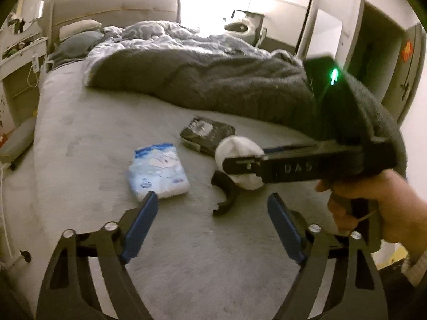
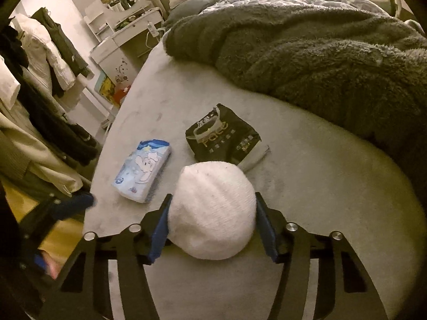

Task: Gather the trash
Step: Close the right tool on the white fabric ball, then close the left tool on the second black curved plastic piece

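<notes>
My right gripper [image 2: 212, 205] is shut on a white balled-up sock [image 2: 212, 210] and holds it above the bed; the sock also shows in the left wrist view [image 1: 237, 160], clamped in the right gripper [image 1: 240, 165]. My left gripper [image 1: 213, 205] is open and empty above the sheet. A blue-and-white tissue pack [image 1: 157, 172] [image 2: 142, 170] lies just beyond its left finger. A black wrapper pack [image 1: 206, 133] [image 2: 225, 138] lies further in. A curved black piece [image 1: 225, 193] lies on the sheet under the sock.
A grey fleece blanket [image 1: 208, 80] [image 2: 320, 58] and patterned duvet [image 1: 170, 37] cover the far half of the bed [image 1: 88, 138]. A white dresser [image 2: 125, 34] and hanging clothes [image 2: 40, 80] stand to the left. A door [image 1: 408, 72] is at right.
</notes>
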{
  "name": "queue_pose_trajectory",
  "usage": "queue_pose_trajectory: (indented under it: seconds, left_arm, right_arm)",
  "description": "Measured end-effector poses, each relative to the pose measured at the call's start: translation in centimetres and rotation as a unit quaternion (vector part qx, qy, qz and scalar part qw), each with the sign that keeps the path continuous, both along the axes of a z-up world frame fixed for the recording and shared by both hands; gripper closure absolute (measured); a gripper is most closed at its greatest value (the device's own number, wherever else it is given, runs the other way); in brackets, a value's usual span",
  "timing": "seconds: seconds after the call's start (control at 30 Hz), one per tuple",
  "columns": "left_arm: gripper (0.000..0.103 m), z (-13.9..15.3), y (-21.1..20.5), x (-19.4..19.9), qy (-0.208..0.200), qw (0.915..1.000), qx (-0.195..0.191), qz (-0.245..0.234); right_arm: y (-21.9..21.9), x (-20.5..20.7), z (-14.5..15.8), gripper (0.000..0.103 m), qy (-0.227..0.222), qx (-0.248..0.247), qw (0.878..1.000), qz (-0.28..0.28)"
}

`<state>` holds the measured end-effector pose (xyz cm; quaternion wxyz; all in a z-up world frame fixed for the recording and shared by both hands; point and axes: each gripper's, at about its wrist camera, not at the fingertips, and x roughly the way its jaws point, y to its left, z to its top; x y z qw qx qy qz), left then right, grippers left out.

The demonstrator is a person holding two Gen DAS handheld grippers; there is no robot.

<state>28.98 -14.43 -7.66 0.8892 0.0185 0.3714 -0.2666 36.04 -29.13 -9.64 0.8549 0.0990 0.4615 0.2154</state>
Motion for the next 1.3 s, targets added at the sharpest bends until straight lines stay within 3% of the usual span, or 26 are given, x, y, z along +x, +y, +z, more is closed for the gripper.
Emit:
queue_pose_trajectory:
  seconds: [0.07, 0.5, 0.9, 1.03, 1.3]
  left_arm:
    - [0.024, -0.5, -0.5, 0.3, 0.004, 1.0000, 0.004, -0.001]
    - [0.038, -2.2, -3.4, 1.6, -0.002, 0.9999, 0.013, 0.008]
    - [0.063, -3.3, -4.4, 3.1, 0.008, 0.9992, 0.019, 0.034]
    - [0.077, -3.8, -4.8, 3.2, 0.012, 0.9988, 0.029, 0.036]
    - [0.078, -3.1, -4.6, 2.4, 0.001, 0.9990, 0.021, 0.039]
  right_arm:
    - [-0.2, -0.1, 0.3, 0.051, -0.002, 0.005, 1.000, 0.002]
    - [-4.1, -0.7, 2.4, 0.052, -0.025, 0.045, 0.998, -0.032]
    - [-6.0, -1.2, 3.0, 0.052, -0.033, 0.057, 0.997, -0.032]
    - [-6.6, -1.2, 2.9, 0.052, -0.033, 0.055, 0.997, -0.033]
    - [-6.4, -1.5, 3.1, 0.052, -0.036, 0.059, 0.997, -0.035]
